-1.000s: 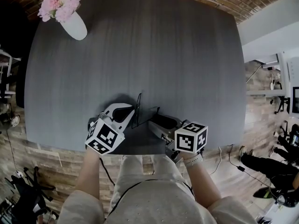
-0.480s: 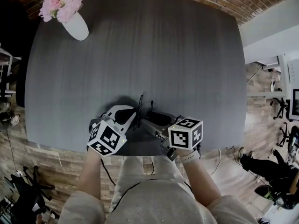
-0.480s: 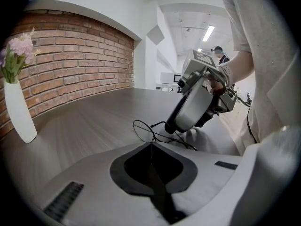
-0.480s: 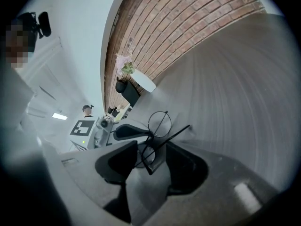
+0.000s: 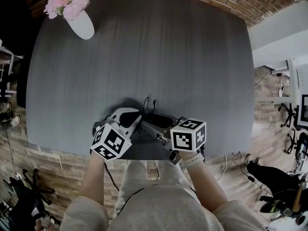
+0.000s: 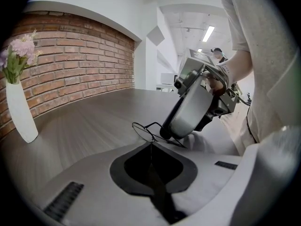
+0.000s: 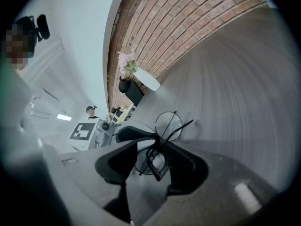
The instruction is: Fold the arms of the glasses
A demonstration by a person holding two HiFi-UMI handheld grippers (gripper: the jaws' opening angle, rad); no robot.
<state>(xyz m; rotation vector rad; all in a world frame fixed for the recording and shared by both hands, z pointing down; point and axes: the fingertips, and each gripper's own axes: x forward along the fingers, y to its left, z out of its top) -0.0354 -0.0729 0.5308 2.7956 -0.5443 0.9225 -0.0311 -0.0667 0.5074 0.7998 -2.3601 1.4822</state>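
Note:
Thin black wire glasses (image 5: 147, 106) with round lenses are held just above the grey table (image 5: 159, 52) near its front edge, between my two grippers. My left gripper (image 5: 138, 116) is shut on one thin part of the frame; in the left gripper view the wire runs straight into its closed jaws (image 6: 150, 147). My right gripper (image 5: 147, 122) comes in from the right and grips the glasses at one lens (image 7: 150, 161), while the other lens (image 7: 168, 122) and a crossed arm stick out beyond its jaws. The two grippers' tips nearly touch.
A white vase of pink flowers (image 5: 81, 24) stands at the table's far left corner. A brick wall (image 6: 70, 60) runs behind the table. The table's front edge (image 5: 144, 158) lies right under my hands, and office chairs and cables are on the floor at both sides.
My right gripper has moved left, closing in on the left gripper. The glasses arm that stretched out to the right has swung in against the frame.

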